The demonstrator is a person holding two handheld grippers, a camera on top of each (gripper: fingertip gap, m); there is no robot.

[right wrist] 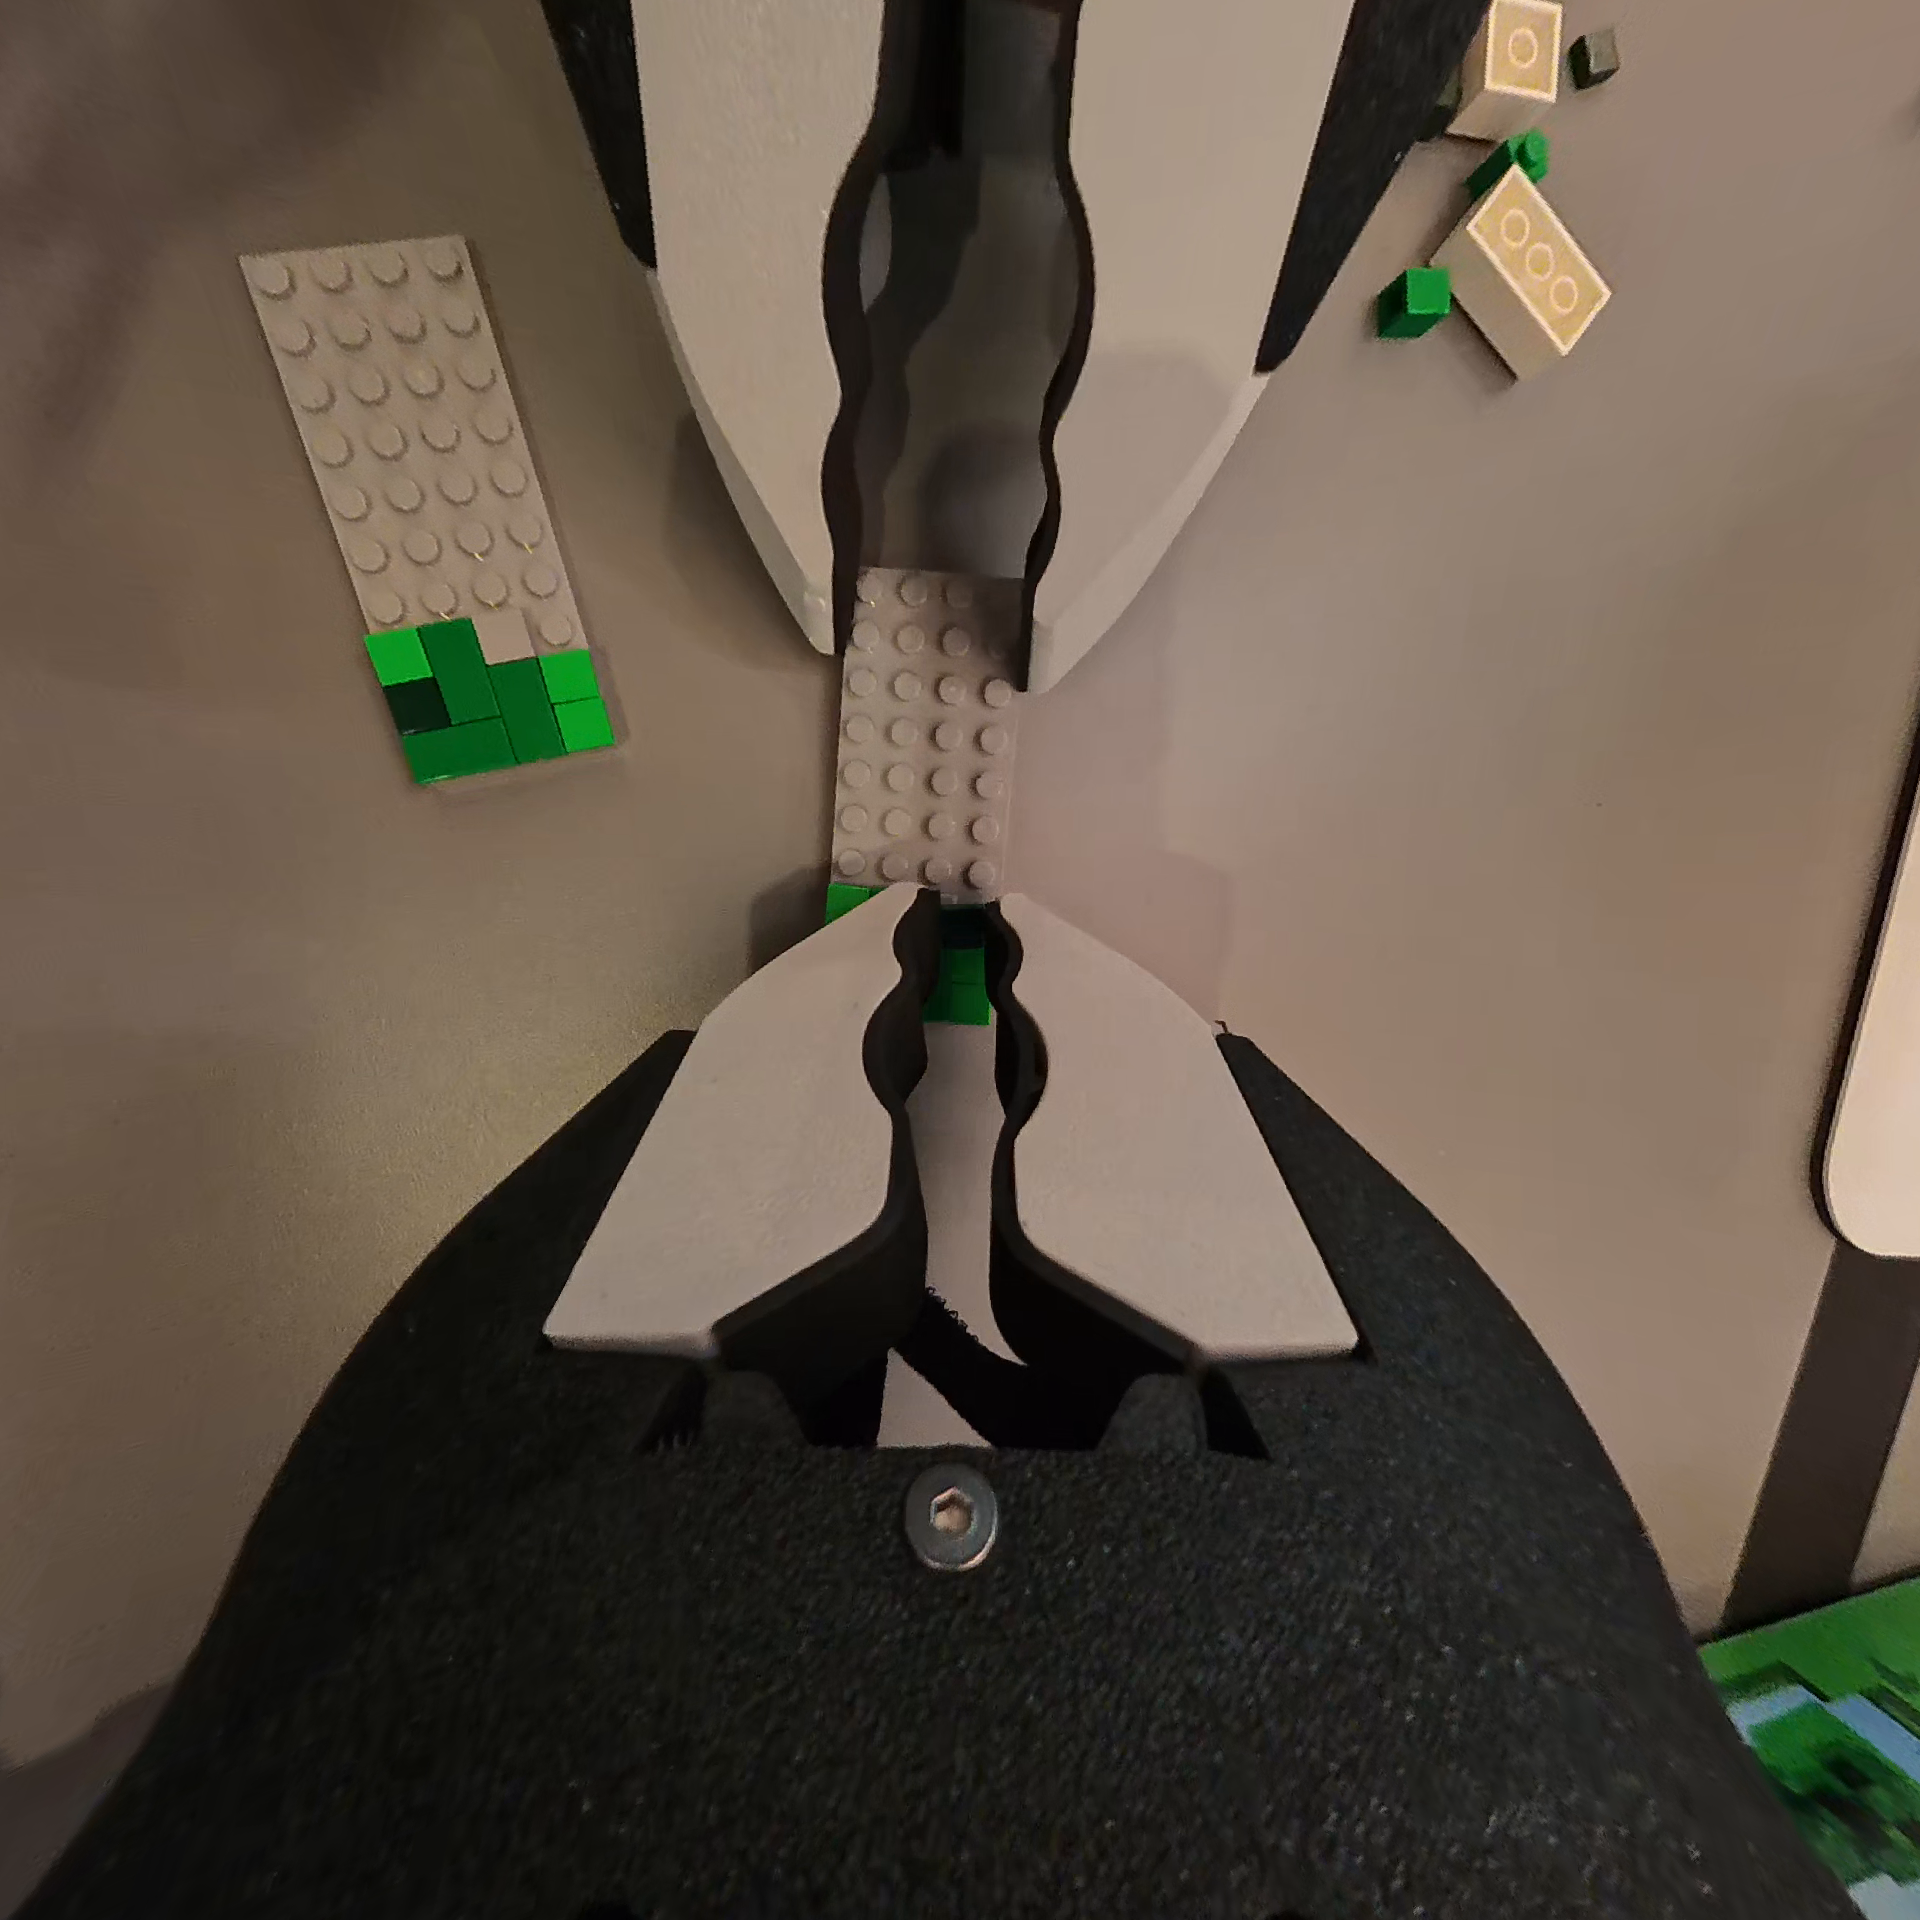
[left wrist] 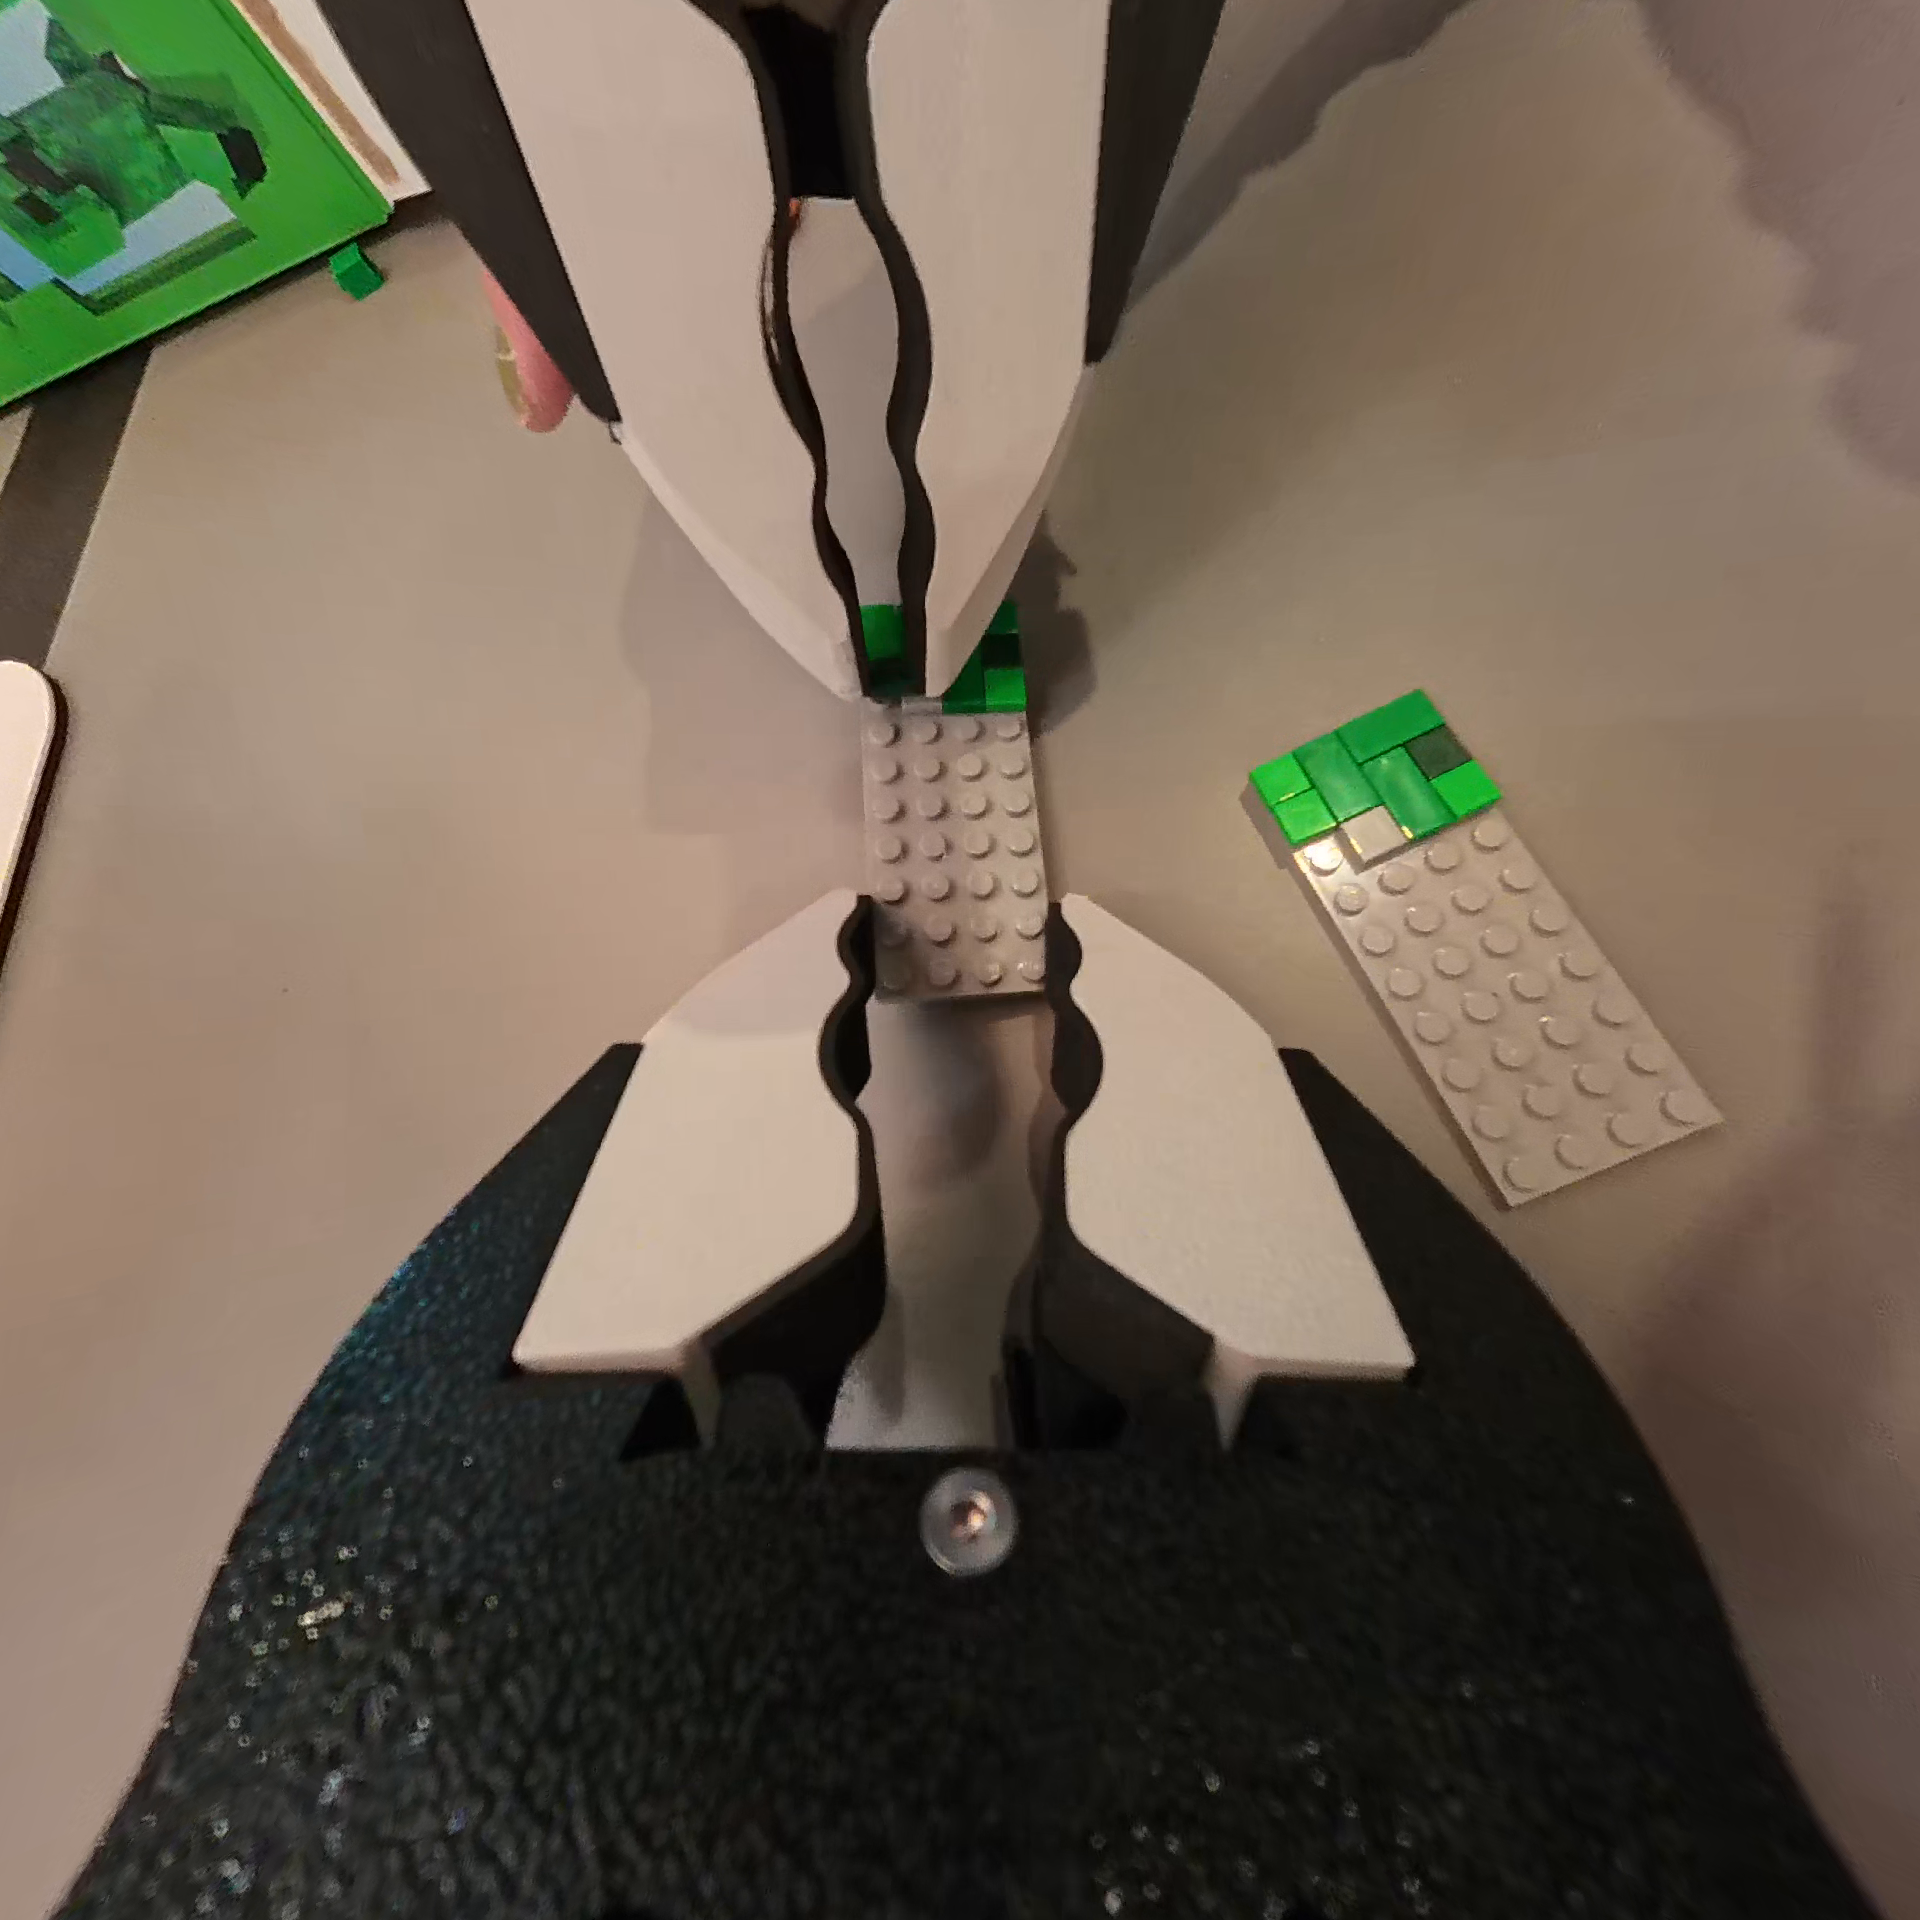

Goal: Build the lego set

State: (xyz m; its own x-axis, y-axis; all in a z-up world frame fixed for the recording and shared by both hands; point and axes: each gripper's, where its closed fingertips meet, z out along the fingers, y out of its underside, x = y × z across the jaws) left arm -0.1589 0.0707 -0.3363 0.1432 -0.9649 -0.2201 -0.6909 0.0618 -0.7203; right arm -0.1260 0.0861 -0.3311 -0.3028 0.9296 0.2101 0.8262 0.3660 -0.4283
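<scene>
A grey studded plate (left wrist: pixel 956 831) lies on the grey table, with green tiles (left wrist: pixel 992 665) covering its far end. My left gripper (left wrist: pixel 958 935) is shut on the sides of the plate's near end. My right gripper (left wrist: pixel 894 688) comes in from the far side with its jaws nearly closed. Its tips rest over the green tiles, apparently pinching a small light grey tile (left wrist: pixel 923 705). In the right wrist view, my right gripper (right wrist: pixel 956 906) sits over the green end of the plate (right wrist: pixel 925 748). My left gripper (right wrist: pixel 935 634) clamps the far end.
A second, longer grey plate (left wrist: pixel 1475 987) with green tiles (left wrist: pixel 1371 769) lies to the right; it also shows in the right wrist view (right wrist: pixel 416 468). The green set box (left wrist: pixel 156 187), tan bricks (right wrist: pixel 1538 270), small green pieces (right wrist: pixel 1413 301) and a white board edge (right wrist: pixel 1881 1091) are nearby. There is about 4 cm between the tips of the two grippers.
</scene>
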